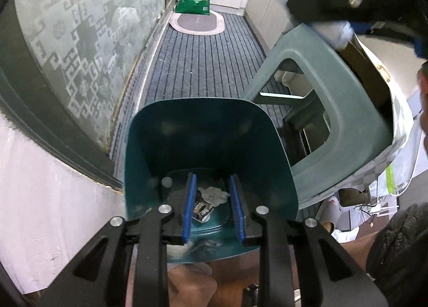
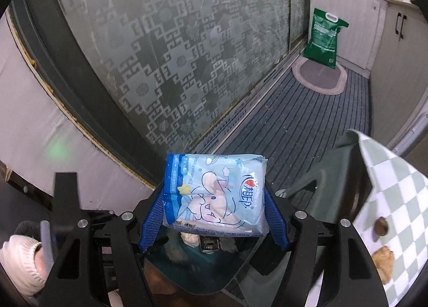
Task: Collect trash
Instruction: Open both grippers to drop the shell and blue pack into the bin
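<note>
The teal bin (image 1: pixel 208 146) is sitting beside the green stool (image 1: pixel 334 98), gripped at its near rim by the left gripper (image 1: pixel 214 210); above its mouth, the right gripper (image 2: pixel 214 216) is clenching a blue tissue pack (image 2: pixel 214 194); crumpled scraps (image 1: pixel 211 197) are lying inside.

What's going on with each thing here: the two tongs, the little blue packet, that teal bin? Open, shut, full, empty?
Left tongs: shut on the near rim of the teal bin.
Right tongs: shut on the tissue packet.
Tissue packet: held above the bin, wrapper looks sealed.
Teal bin: open-topped, mostly empty.
Crumpled tissue: lying in the bin's bottom.
Foil wrapper: lying in the bin beside the tissue.
Green bag: upright against the cabinet.
</note>
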`<state>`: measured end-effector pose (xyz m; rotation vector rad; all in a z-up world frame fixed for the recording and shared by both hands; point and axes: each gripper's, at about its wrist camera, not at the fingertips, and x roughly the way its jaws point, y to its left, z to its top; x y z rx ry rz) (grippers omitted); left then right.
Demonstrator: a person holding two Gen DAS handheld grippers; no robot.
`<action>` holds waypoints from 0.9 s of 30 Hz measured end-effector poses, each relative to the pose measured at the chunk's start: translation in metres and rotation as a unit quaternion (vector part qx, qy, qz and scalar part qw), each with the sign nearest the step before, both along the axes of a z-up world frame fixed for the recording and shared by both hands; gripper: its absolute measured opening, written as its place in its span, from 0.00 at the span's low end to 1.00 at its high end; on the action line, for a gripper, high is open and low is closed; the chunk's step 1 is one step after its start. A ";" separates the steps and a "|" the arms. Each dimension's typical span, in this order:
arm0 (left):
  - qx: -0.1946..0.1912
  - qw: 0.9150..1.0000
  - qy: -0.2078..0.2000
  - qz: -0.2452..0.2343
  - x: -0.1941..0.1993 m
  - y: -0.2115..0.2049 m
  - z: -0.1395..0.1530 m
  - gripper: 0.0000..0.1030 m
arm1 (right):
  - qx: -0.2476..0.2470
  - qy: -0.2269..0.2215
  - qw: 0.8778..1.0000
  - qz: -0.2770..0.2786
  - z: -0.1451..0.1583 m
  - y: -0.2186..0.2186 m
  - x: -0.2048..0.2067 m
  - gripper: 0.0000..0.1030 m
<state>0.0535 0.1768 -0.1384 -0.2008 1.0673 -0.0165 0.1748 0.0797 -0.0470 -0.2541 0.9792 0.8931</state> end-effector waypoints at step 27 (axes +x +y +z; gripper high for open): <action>0.001 0.987 -0.153 0.052 -0.049 0.029 0.115 0.11 | -0.073 0.065 0.994 0.053 -0.108 0.078 -0.028 0.82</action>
